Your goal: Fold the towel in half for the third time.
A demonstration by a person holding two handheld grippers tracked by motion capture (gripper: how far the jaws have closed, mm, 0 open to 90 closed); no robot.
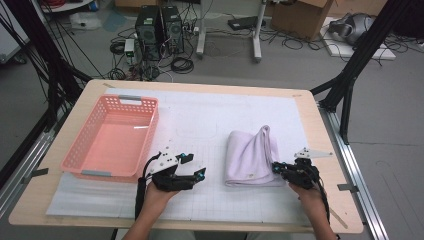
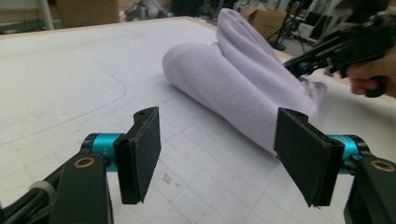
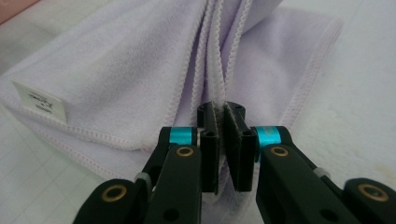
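Much of the lilac towel [image 3: 140,70] runs off the top of the right gripper view, and the print on its white label [image 3: 39,100] is too small to read. It lies folded on the white mat [image 1: 210,125], right of the pink basket [image 1: 112,137]. The right gripper [image 3: 223,140] pinches the towel's hemmed edges tightly. The left gripper [image 2: 217,154] hangs spread wide, holding nothing, near the towel.

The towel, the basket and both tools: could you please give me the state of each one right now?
towel: folded, lying on the table mat, its right edge bunched up and pinched.
basket: upright, empty, left of the towel.
left tool: open, nothing between its pads, aimed at the towel.
right tool: shut on the towel's hemmed edges.
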